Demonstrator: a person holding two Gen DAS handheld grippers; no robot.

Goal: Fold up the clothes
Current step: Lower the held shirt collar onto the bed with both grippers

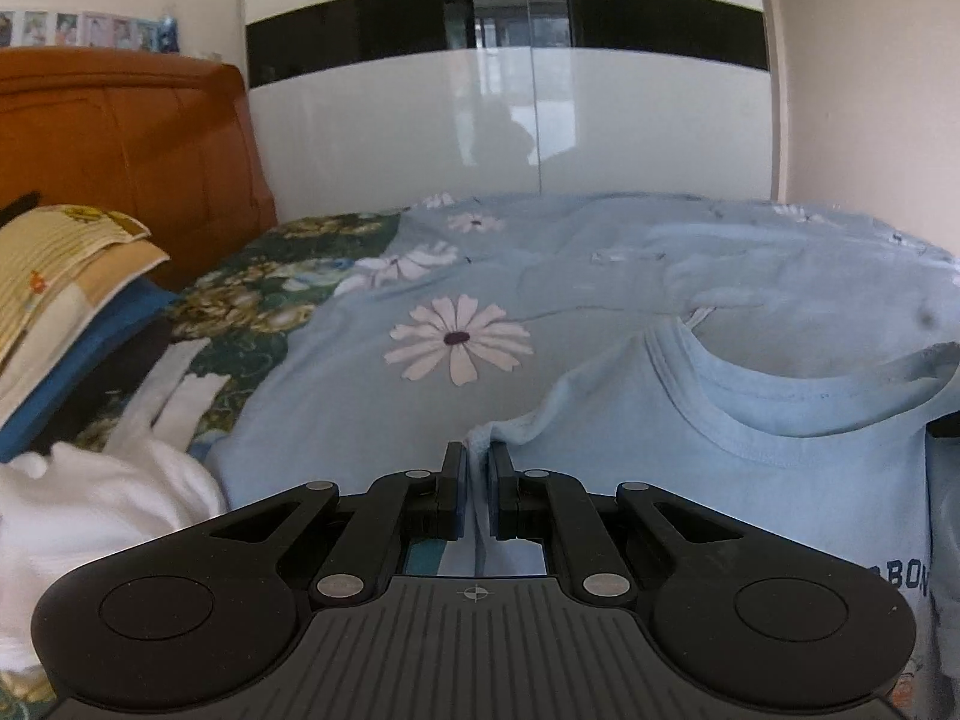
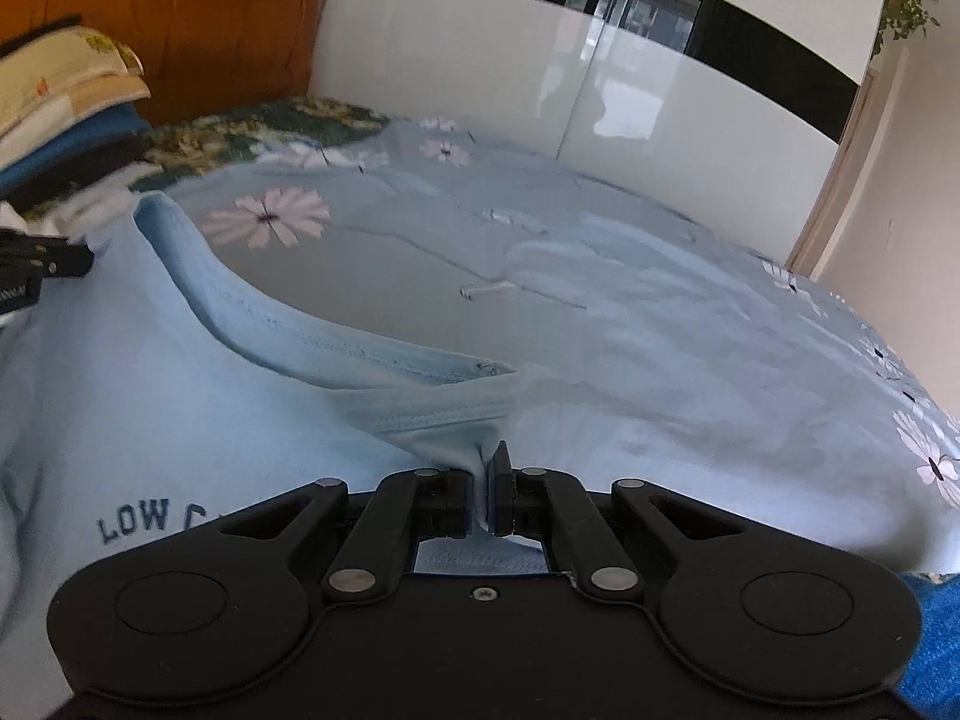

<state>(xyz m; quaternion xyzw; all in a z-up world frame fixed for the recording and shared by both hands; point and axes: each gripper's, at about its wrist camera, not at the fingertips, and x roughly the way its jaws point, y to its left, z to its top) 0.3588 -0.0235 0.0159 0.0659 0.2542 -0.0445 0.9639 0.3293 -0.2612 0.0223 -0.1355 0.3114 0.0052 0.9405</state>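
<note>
While both grippers pinch it, the T-shirt (image 2: 180, 420) stretches between.

T-shirt (image 1: 780, 480) lettering cut off; folded stack (image 2: 66, 78) blurred.

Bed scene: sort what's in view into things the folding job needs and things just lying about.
In the job:
light blue T-shirt
left gripper
right gripper
floral bedspread

Lying about:
white garment
folded stack
headboard
wardrobe

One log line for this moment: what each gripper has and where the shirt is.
left gripper: shut on light blue T-shirt shoulder | right gripper: shut on other shoulder | shirt: held over floral bedspread, collar facing wardrobe
</note>
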